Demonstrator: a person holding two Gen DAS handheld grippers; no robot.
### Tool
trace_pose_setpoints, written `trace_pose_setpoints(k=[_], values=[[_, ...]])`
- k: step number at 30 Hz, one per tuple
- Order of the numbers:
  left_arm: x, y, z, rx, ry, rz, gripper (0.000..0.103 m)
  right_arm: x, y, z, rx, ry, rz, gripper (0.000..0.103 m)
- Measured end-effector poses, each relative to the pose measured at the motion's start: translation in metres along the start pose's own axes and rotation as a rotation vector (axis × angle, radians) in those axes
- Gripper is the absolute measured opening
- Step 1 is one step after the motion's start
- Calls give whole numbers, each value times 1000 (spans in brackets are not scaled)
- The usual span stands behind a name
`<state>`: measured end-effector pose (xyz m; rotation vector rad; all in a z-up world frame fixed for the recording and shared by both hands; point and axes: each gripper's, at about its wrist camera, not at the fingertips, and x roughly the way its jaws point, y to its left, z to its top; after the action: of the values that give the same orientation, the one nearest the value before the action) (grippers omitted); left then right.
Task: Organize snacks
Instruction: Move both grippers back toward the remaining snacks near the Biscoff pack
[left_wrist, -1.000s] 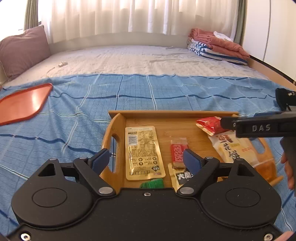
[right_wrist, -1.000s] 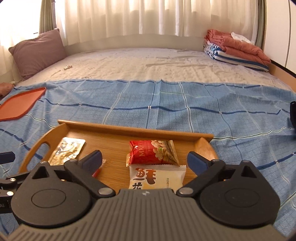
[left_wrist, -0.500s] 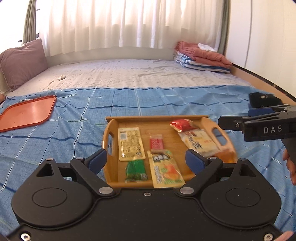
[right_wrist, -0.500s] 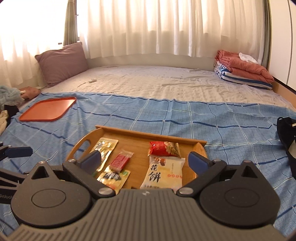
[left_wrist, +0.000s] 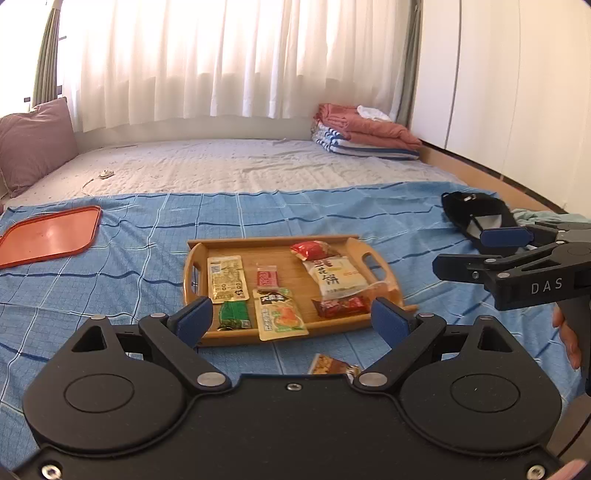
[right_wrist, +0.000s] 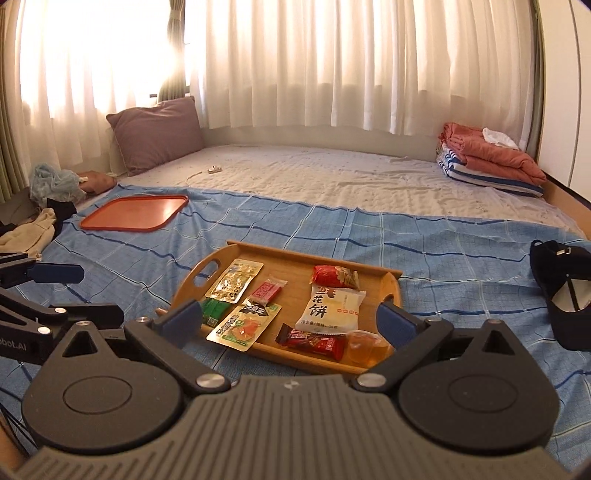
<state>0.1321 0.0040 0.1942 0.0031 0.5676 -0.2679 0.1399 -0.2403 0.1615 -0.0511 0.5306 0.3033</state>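
Both grippers, left (left_wrist: 291, 319) and right (right_wrist: 290, 321), are held apart and empty above the tray (left_wrist: 273, 242). 1 packet (left_wrist: 332, 365) lies outside it on the sheet; it should be pinched flat at its edge.

Blue checked bedspread (left_wrist: 147, 229); orange tray (left_wrist: 48, 236); tan wooden tray (left_wrist: 273, 242); mauve pillow (right_wrist: 155, 133).

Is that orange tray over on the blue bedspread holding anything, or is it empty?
Empty. The orange tray shows only bare surface in both views; all the snack packets lie in the wooden tray, except one beside it.
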Motion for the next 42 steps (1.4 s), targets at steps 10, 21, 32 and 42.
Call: trace_pose_setpoints(k=[10,21,32,42], values=[[-52,-20,-29,22,-16,-17,93,-51,-6,-22,22,-31,0,103],[-36,-29,-94,64,-2,46,92,-45,-16,-68,43,-1,0,103],[18,-37,-147,121,66,55,81,-5,-4,-122,-13,83,-3,103],[54,-34,-167,104,156,5,58,35,-3,-150,-43,180,-16,103]])
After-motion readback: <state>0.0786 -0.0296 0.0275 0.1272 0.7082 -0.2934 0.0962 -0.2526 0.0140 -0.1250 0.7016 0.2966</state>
